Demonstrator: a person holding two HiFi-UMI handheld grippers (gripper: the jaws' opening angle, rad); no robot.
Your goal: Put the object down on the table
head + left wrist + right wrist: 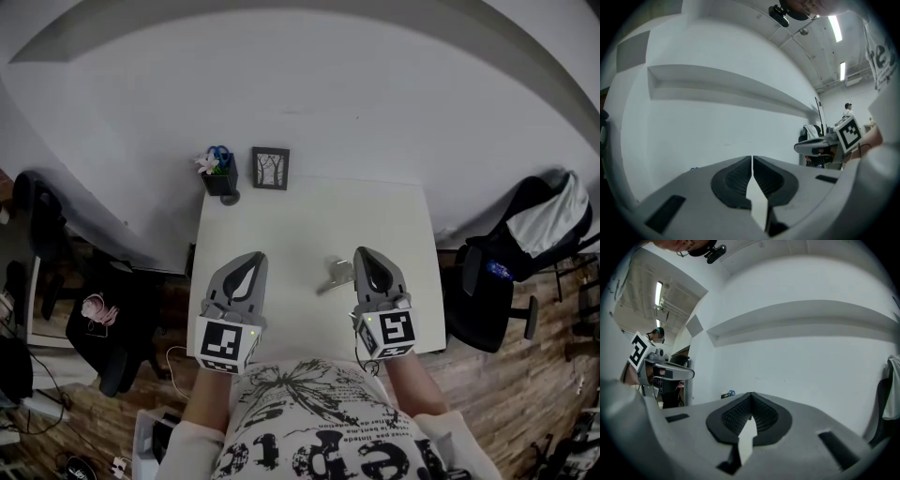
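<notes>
on the white rectangular table (309,211) we find the small grey metal object (335,275) lying slanted, just left of our right gripper (362,253) and farther from our left gripper (258,256), both with jaws pressed together on nothing.

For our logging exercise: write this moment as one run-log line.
left gripper: shut, empty | right gripper: shut, empty | grey object: lying on table, beside right gripper
</notes>
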